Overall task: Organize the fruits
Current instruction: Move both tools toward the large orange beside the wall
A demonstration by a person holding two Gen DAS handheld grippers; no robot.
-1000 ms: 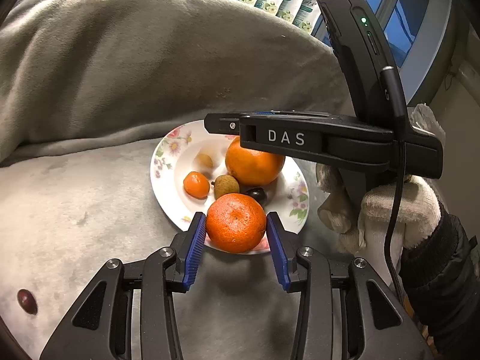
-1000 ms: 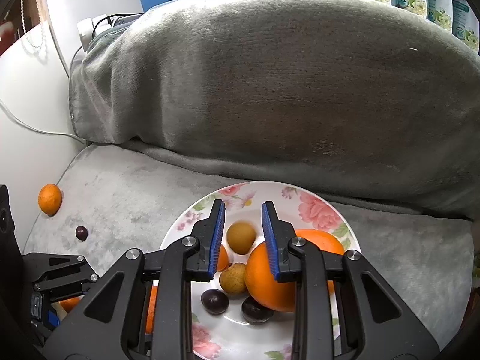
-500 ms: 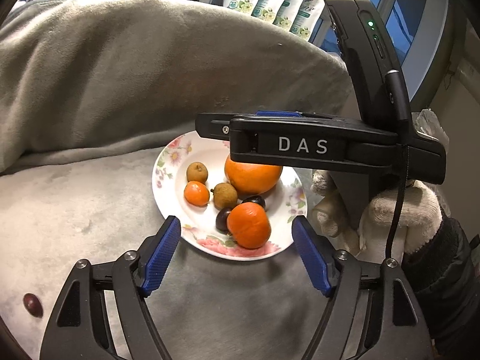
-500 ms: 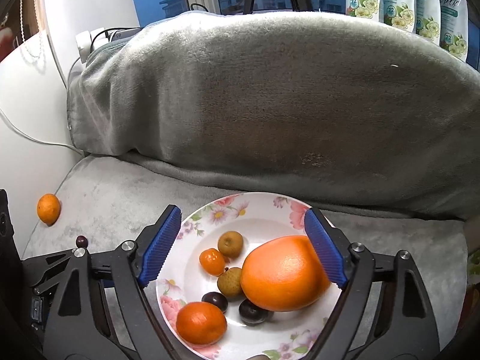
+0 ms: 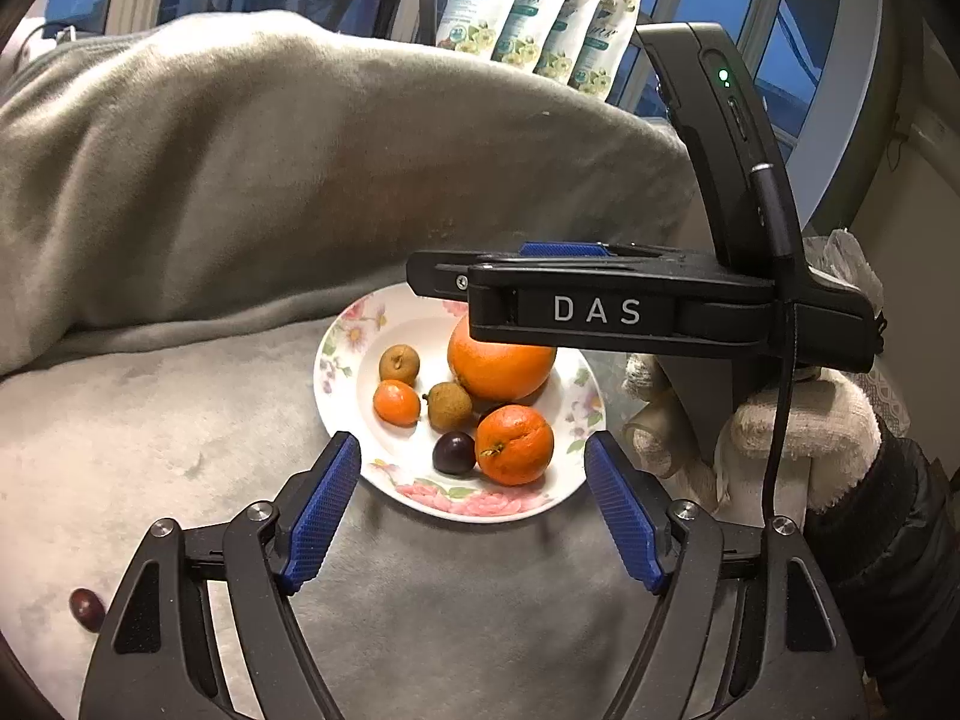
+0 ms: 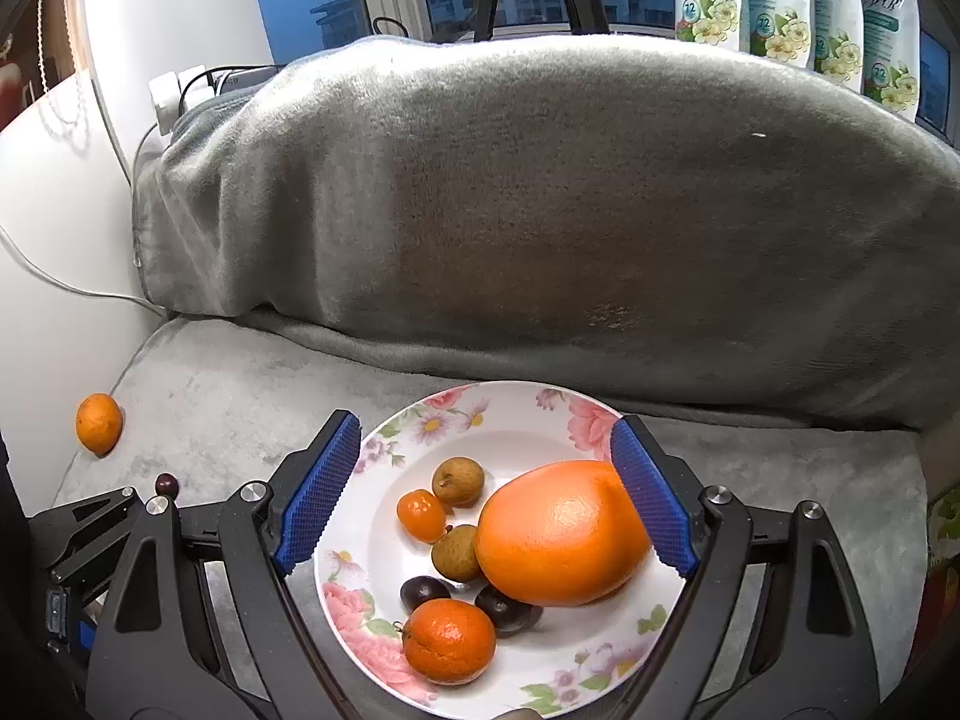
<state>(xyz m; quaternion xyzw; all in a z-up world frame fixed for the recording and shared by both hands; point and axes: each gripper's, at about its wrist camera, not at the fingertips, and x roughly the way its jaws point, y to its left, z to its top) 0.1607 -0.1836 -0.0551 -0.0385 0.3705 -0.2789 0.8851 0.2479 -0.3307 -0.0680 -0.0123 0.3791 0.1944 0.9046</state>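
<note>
While both grippers hang spread and empty over the grey blanket (image 6: 252, 420), the stock lies as follows, far left to right.

Loose items, off the plate: one small mandarin (image 6: 99, 423) against the white wall at far left of the right wrist view; one dark plum (image 6: 167, 483) just right of it and nearer the camera, apart from it. In the left wrist view a dark plum (image 5: 87, 608) lies alone on the blanket at lower left, well apart from the plate.

Left gripper (image 5: 473, 507): blue pads wide apart, nothing between them, held just short of the near rim of the plate.

Floral plate (image 5: 342, 336): white, pink flower border, flat on the blanket. Contents, left to right in the left wrist view: one brown longan (image 5: 398, 363); one small kumquat (image 5: 396, 402) just in front of it; a second longan (image 5: 450, 405) near the centre, touching the big orange; one dark plum (image 5: 454, 453) touching the tangerine; one tangerine (image 5: 514, 444) at the near side, stem end facing the camera; one large orange (image 5: 501, 360) behind it. The right wrist view shows a second dark plum (image 6: 504, 607) tucked under the large orange.

Right gripper (image 6: 485, 495): pads spread, straddling the plate from above, gripping nothing; its black body marked DAS crosses over the large orange in the left wrist view, held by a white-gloved hand (image 5: 798, 426).

Background: a heaped grey throw (image 6: 540, 210); floral pouches (image 6: 792, 6) at the window, right.
</note>
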